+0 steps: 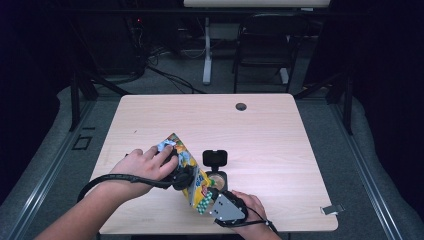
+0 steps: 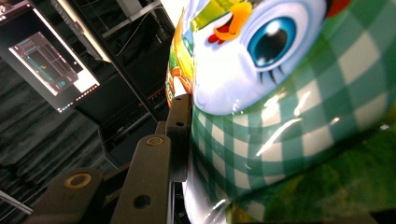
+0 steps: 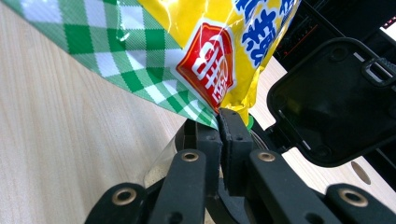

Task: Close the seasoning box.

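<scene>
Both my grippers pinch the snack bag (image 1: 189, 172) above the surface (image 1: 280, 150).
Right gripper (image 3: 219, 123) view: fingers clamped on its checked corner, open-lidded jar (image 3: 327, 102) behind; left gripper (image 2: 184, 135) view: fingers clamping glossy cartoon print.

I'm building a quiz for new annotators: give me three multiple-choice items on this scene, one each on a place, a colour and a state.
1. Where does the round open container with the black hinged lid stand?
A. near the table's front edge, beside the bag
B. at the far edge by the round hole
C. on the floor

2. What colours is the checked band on the glossy printed snack bag?
A. red and black
B. green and white
C. blue and yellow

3. How is the right gripper?
A. wide open
B. lying on the table
C. shut on the bag's corner

Answers: 1 A, the high view shows it there; 2 B, seen in both gripper views; 3 C, its fingers pinch the corner.
</scene>
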